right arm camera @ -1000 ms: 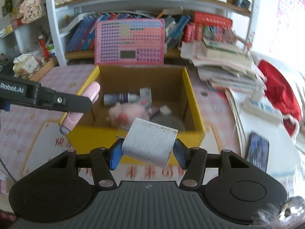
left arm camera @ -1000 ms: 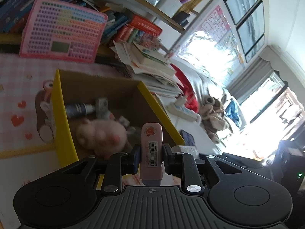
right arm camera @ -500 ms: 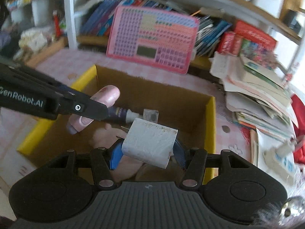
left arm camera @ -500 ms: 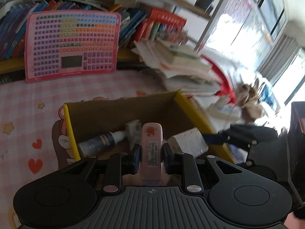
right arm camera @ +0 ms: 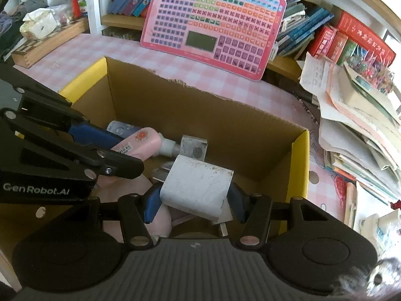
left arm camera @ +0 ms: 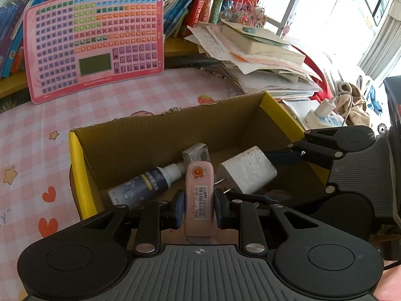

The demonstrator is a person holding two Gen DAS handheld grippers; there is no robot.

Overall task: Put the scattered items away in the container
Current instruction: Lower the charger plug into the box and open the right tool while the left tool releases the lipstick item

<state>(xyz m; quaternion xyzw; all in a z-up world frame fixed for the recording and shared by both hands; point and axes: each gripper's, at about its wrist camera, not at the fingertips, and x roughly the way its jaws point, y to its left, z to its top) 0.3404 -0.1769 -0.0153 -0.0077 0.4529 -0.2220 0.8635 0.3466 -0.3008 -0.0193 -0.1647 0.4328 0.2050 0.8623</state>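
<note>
Now both tools angled down over cardboard box (left arm camera: 175, 128): left tool (left arm camera: 197, 202) clamps pink tube (left arm camera: 199, 190), right tool (right arm camera: 193, 200) clamps white charger (right arm camera: 196, 188).

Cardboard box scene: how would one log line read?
left hand-held gripper: pink tube | right hand-held gripper: white charger | both over cardboard box

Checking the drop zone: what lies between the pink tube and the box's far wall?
A spray bottle and small grey box, seen in the left wrist view.
</note>
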